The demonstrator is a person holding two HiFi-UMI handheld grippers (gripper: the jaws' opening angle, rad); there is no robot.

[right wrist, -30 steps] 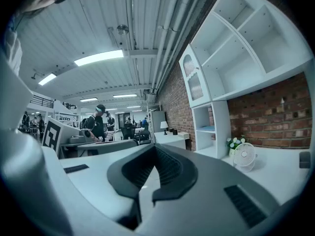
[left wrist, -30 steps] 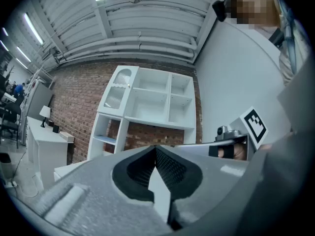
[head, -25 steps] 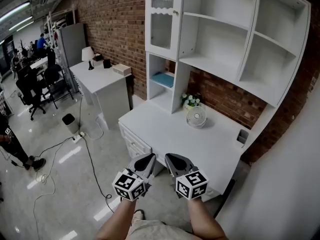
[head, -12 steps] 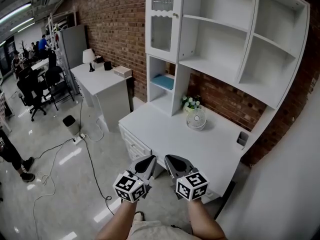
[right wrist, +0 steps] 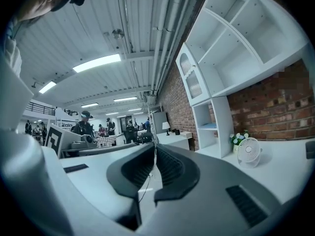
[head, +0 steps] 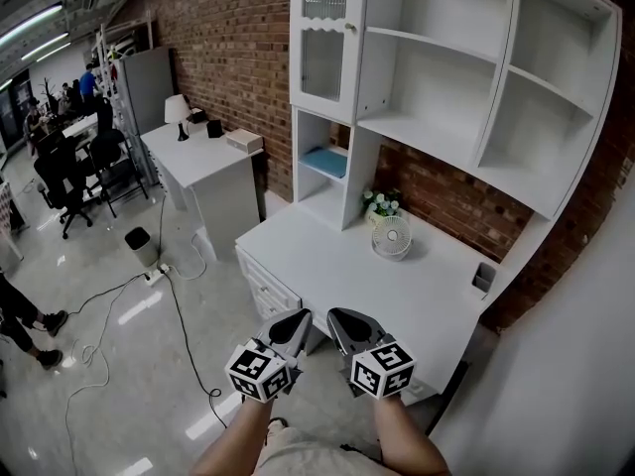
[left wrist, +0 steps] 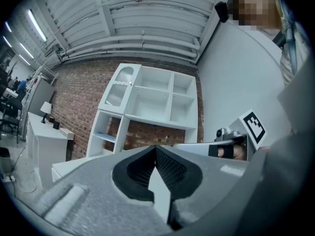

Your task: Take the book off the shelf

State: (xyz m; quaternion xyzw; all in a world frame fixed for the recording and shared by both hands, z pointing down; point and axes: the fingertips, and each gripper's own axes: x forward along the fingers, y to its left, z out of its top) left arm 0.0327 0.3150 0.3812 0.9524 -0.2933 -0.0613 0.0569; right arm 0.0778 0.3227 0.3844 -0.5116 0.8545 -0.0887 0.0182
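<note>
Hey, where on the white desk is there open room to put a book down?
The desk is bare across its front, from the left edge to the dark holder. It is crowded only at the back, where fan and flowers stand together.

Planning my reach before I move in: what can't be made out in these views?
Flat light-blue book in the low shelf cubby: too small in every view for thickness or title.
Ribbed glass cabinet door, head view: the glass blurs whatever is behind.
Small dark holder at the white desk's right edge, head view: inside too small.
</note>
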